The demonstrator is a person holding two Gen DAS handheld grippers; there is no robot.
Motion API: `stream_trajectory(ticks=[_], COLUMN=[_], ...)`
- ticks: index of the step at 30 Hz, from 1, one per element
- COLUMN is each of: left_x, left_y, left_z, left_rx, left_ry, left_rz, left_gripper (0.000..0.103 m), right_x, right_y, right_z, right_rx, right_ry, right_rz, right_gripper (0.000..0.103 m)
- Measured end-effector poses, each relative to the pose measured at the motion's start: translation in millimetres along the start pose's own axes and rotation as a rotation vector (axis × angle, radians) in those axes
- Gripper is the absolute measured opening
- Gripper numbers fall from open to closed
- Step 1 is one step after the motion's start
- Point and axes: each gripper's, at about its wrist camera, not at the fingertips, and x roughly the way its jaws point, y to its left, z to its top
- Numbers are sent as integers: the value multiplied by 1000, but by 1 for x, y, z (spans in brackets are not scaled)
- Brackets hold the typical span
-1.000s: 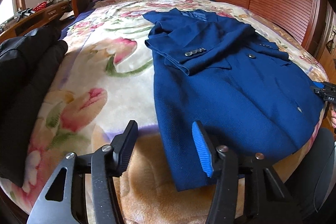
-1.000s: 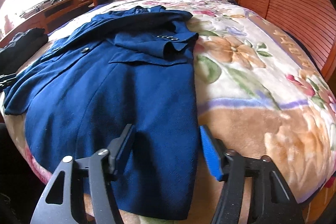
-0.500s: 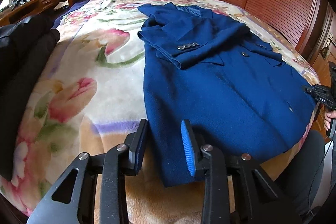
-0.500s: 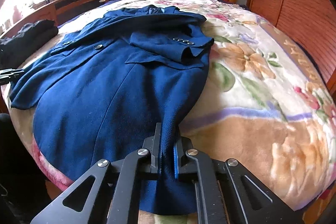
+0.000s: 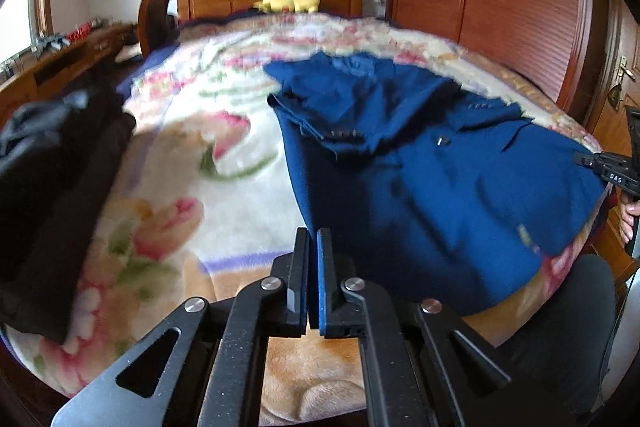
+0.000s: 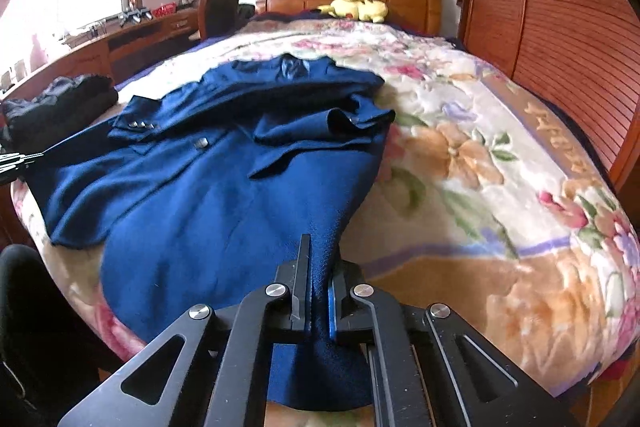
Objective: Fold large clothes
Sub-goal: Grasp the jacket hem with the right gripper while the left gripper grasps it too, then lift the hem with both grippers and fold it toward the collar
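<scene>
The right gripper (image 6: 316,267) is clenched on the coat's (image 6: 224,187) hem at bottom centre. The left gripper (image 5: 313,255) is closed too, apparently pinching the near hem corner, though the cloth between its fingers is hard to see. Lift both corners evenly towards the collar at upper centre, keeping the hem taut over the bed (image 6: 500,155).

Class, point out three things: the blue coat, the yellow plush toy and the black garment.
blue coat (image 6: 208,211), right wrist view, front panel.
yellow plush toy (image 6: 358,7), right wrist view, body.
black garment (image 5: 52,171), left wrist view, middle.
</scene>
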Motion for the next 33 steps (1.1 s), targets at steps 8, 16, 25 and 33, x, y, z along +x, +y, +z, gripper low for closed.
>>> stream_trajectory(ticks=[8, 16, 25, 33], left_x=[-49, -123, -155, -42], left_y=[-19, -32, -25, 8], left_z=[18, 58, 120, 157], left_rx=[40, 77, 106, 69], left_ry=[-133, -323, -488, -377], left_rz=[-27, -61, -52, 4], left_gripper=[3, 3, 3, 3], right_x=[-50, -136, -179, -64], right_y=[5, 6, -18, -39], right_z=[10, 35, 85, 116], right_rx=[-6, -42, -40, -39], right_ry=[-111, -300, -457, -301], right_rz=[50, 70, 63, 13], right_gripper=[4, 4, 4, 4])
